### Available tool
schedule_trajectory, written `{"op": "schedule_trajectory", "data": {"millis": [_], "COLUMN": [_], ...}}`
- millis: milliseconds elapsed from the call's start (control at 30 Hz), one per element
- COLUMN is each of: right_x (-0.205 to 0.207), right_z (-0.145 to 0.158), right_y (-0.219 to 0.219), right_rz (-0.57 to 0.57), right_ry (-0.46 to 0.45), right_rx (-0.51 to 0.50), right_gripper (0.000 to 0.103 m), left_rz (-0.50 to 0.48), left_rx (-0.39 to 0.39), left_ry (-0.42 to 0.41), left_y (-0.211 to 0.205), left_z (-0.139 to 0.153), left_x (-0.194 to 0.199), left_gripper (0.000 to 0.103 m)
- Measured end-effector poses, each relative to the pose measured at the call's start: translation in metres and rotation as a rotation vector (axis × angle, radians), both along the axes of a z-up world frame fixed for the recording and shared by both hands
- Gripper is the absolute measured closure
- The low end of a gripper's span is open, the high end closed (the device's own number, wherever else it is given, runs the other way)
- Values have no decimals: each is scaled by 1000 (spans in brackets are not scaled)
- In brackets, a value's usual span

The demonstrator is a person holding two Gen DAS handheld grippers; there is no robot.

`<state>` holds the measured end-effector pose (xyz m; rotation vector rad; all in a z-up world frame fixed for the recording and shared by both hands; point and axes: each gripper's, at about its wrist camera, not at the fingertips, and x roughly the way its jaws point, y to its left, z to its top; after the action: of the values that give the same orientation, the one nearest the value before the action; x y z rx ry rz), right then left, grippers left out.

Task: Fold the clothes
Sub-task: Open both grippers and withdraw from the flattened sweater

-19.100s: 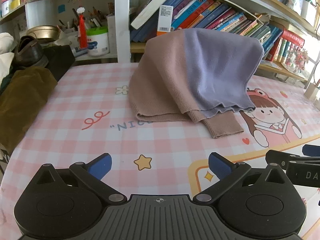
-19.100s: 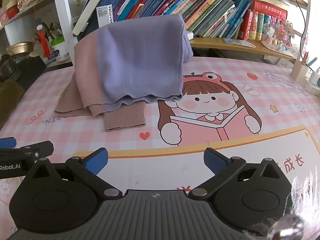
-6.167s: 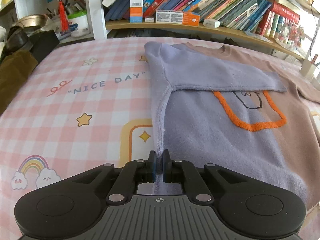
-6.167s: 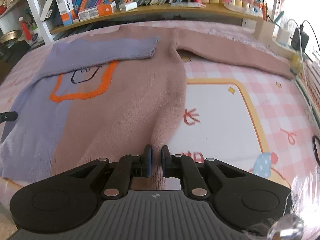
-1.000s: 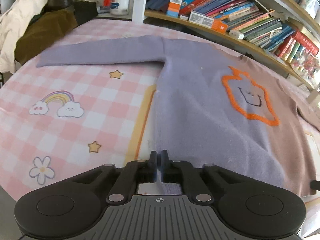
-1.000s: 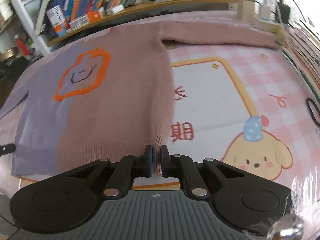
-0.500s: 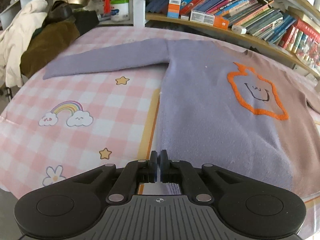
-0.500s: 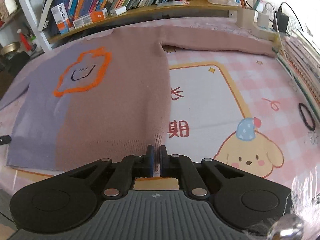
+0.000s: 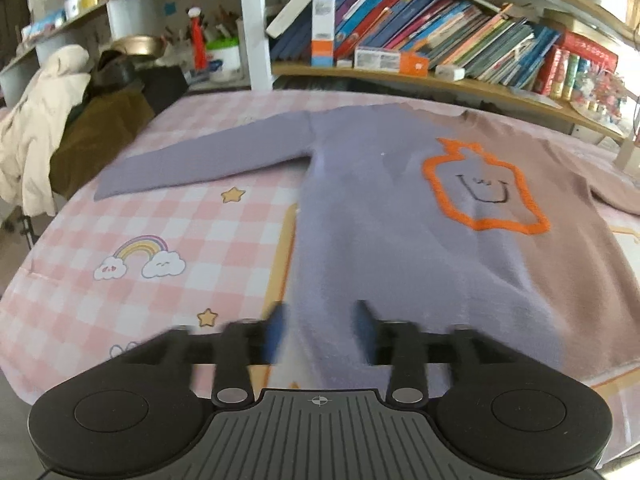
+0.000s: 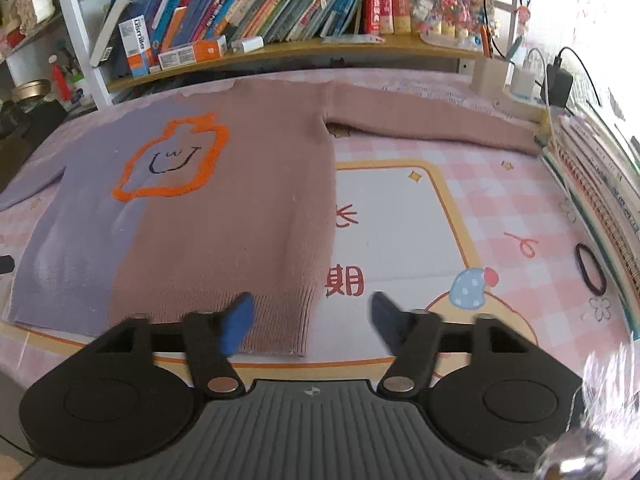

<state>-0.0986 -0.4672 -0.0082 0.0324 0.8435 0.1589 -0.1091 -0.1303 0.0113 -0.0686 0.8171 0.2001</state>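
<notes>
A half-lilac, half-brown sweater (image 9: pixel 400 208) with an orange outlined figure lies spread flat, front up, on the pink checked table cover (image 9: pixel 160 216), both sleeves stretched out. My left gripper (image 9: pixel 320 332) is open over the lilac hem corner, blurred by motion. In the right wrist view the sweater (image 10: pixel 224 216) lies flat, and my right gripper (image 10: pixel 310 320) is open over the brown hem corner, holding nothing.
A bookshelf (image 9: pixel 420 52) runs along the table's far edge. A heap of coats (image 9: pixel 60 128) sits at the far left. A power strip with chargers (image 10: pixel 528 88), stacked notebooks (image 10: pixel 592 184) and a black hair tie (image 10: pixel 590 268) lie at the right.
Both grippers were shut on the sweater's hem corners and have now opened, letting the hem lie flat on the table.
</notes>
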Motion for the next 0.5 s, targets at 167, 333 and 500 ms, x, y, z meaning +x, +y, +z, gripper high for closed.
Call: {"op": "schedule_trajectory", "data": {"millis": [167, 333, 500], "right_x": [-11, -23, -30], "right_z": [5, 7, 2], "right_y": [7, 9, 14], "right_rz": [47, 70, 86], "right_ry": [-39, -70, -46], "right_rx": [-24, -22, -17], "right_gripper": [15, 4, 4], "left_rz": [-13, -28, -54], "left_rx": [26, 52, 76], "left_ry": [-33, -19, 7], "left_y": [-21, -39, -48], "left_z": [10, 9, 5], "left_x": [-12, -30, -39], "left_gripper": [15, 8, 8]}}
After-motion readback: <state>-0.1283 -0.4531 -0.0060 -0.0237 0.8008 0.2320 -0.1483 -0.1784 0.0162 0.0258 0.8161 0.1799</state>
